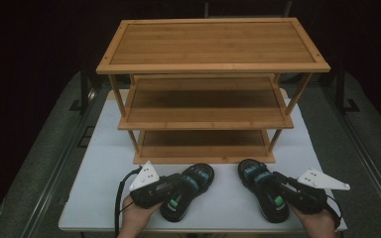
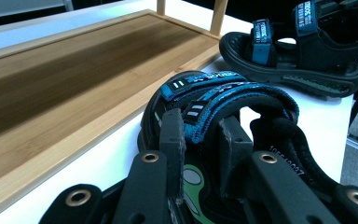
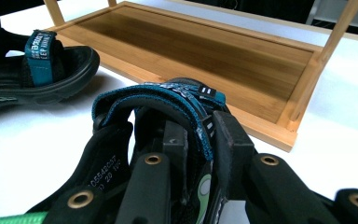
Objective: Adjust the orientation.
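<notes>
Two black sandals with teal straps lie on the white table (image 1: pixel 104 163) in front of a wooden three-tier rack (image 1: pixel 213 44). My left gripper (image 1: pixel 181 186) is shut on the strap of the left sandal (image 1: pixel 199 176). In the left gripper view, that gripper (image 2: pixel 200 135) pinches the strap of the left sandal (image 2: pixel 223 93) between its jaws. My right gripper (image 1: pixel 274 188) is shut on the strap of the right sandal (image 1: pixel 252 171). The right gripper view shows that gripper (image 3: pixel 200 135) clamping the teal-edged strap of the right sandal (image 3: pixel 158 98). Both sandals rest flat on the table.
The rack's bottom shelf (image 1: pixel 203 144) sits low just behind the sandals, and its middle shelf (image 1: pixel 206 104) and top are bare. The bottom shelf (image 2: pixel 74 70) lies left of my left jaws, and the bottom shelf (image 3: pixel 200 51) lies ahead of my right jaws. Dark floor surrounds the table.
</notes>
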`<state>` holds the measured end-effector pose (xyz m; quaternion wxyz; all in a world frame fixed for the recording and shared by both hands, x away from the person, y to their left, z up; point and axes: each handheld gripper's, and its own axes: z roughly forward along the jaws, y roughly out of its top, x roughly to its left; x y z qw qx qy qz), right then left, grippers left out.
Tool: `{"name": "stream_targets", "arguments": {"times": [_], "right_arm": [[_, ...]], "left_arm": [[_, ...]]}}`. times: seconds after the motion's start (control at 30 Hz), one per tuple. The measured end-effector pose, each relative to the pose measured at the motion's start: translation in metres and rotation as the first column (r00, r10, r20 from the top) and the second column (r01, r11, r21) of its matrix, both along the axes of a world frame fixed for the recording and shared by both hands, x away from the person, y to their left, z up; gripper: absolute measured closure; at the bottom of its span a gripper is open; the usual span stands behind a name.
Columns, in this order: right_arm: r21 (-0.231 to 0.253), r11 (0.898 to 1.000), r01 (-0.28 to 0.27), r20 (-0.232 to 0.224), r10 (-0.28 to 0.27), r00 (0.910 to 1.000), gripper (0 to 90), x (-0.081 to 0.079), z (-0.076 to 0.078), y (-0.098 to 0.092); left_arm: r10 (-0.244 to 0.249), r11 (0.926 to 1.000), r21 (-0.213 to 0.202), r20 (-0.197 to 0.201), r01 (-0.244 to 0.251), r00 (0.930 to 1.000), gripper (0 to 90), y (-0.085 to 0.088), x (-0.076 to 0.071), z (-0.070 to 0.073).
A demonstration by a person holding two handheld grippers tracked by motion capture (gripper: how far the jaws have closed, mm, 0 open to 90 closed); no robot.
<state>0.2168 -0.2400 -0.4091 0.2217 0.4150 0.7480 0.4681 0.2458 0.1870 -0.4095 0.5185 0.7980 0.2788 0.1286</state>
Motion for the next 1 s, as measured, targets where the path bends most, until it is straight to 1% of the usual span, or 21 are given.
{"name": "stream_targets", "arguments": {"times": [0.13,0.43,0.7,0.83,1.0], "right_arm": [[0.004,1.000,0.001,0.006,-0.001,1.0000,75.0,-0.001,0.001,0.003],[0.016,1.000,-0.008,0.022,0.008,0.9997,74.6,-0.002,0.004,0.009],[0.027,1.000,-0.002,0.037,0.002,0.9993,74.4,0.000,0.005,0.018],[0.029,1.000,-0.008,0.046,0.007,0.9989,74.5,0.000,0.006,0.022],[0.028,1.000,-0.009,0.052,0.007,0.9986,74.4,0.002,0.007,0.028]], "left_arm": [[0.009,0.9999,-0.012,0.006,-0.009,0.9999,74.8,0.002,0.000,0.002],[0.026,0.9994,-0.022,0.017,-0.026,0.9995,74.8,0.003,0.000,0.004],[0.044,0.9989,-0.019,0.028,-0.043,0.9986,74.8,0.001,0.000,0.004],[0.052,0.9985,-0.020,0.031,-0.051,0.9982,74.9,0.001,0.001,0.004],[0.069,0.9973,-0.025,0.046,-0.068,0.9965,74.9,0.001,0.002,0.006]]}}
